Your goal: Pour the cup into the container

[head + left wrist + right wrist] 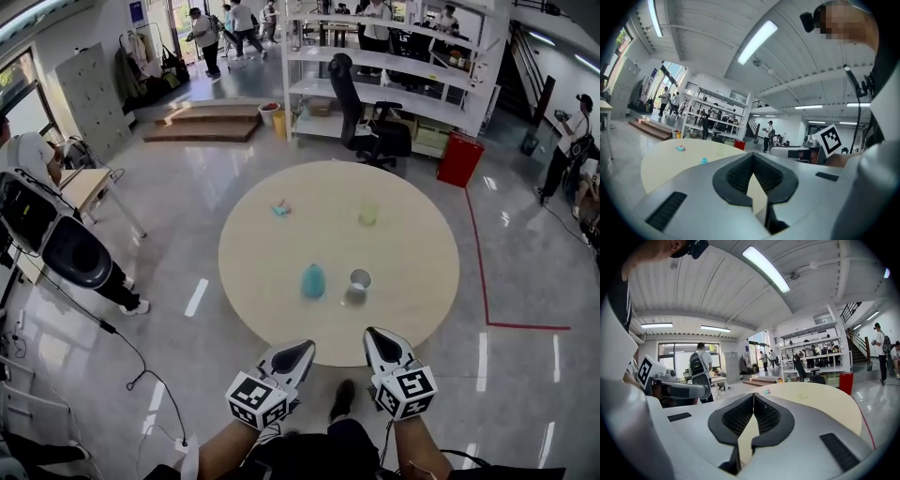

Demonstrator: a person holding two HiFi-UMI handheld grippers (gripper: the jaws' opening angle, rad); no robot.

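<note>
On the round beige table (412, 281), a teal rounded vessel (312, 280) stands beside a grey cup (359, 279) near the front. A pale green translucent cup (367, 215) stands farther back, and a small teal and pink item (281, 208) lies to its left. My left gripper (300, 351) and right gripper (376, 337) hover at the table's near edge, short of the vessels. Both are shut with nothing between their jaws. The left gripper view shows its jaw tips (753, 157) meeting over the tabletop (670, 159). The right gripper view shows the same (753, 396).
A black office chair (361, 117) and white shelving (394, 66) stand behind the table, with a red bin (459, 159) to the right. A red tape line (478, 272) runs along the floor. A person (37, 164) with equipment stands left, and a cable (141, 361) lies on the floor.
</note>
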